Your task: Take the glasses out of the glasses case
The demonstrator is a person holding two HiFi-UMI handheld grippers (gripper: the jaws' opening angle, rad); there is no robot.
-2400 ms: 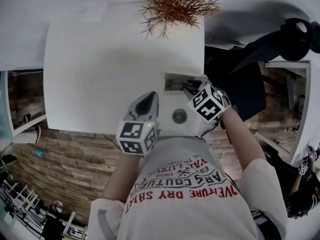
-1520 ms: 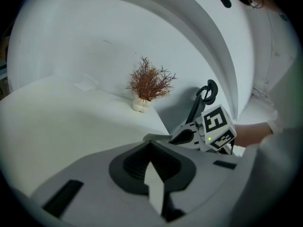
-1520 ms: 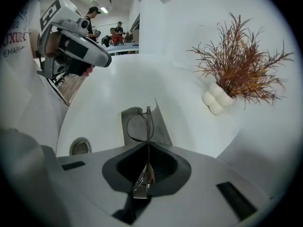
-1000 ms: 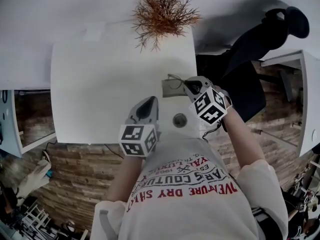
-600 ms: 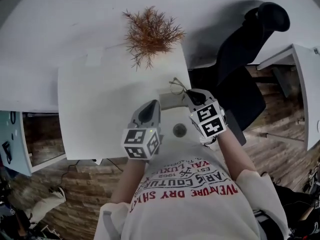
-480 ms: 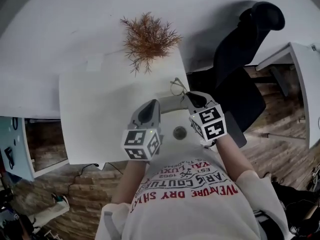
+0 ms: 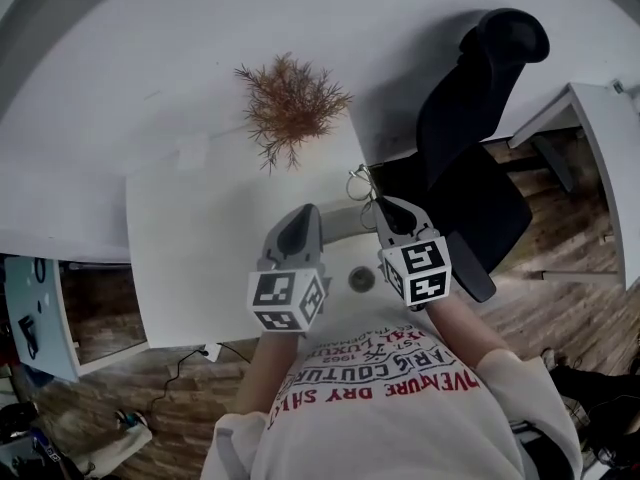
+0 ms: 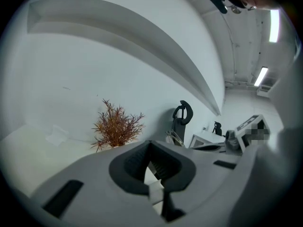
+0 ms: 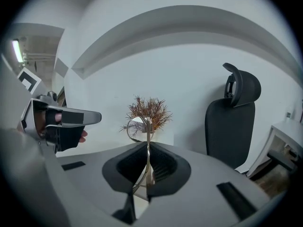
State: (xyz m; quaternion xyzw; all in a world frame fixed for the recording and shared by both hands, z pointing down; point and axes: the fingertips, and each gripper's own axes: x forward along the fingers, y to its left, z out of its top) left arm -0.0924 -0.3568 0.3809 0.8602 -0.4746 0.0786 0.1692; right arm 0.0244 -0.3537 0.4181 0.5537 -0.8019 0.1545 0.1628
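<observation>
My right gripper is shut on thin metal-framed glasses, held up off the white table. In the right gripper view the glasses stand on edge. One round lens rises above the pads and the frame runs down between them. The grey glasses case lies on the table between the two grippers, near the right edge. Left of the case is my left gripper, whose jaws stand close together with nothing seen between the pads. The glasses also show small in the left gripper view.
A dry brown plant stands at the table's far edge. A round cable grommet sits near the front edge. A black office chair stands right of the table, and a small white sheet lies at the back left.
The right gripper has lifted the glasses out of the case and rolled them onto edge. Both grippers have risen, the case has stayed on the table, and the head view has pulled back.
</observation>
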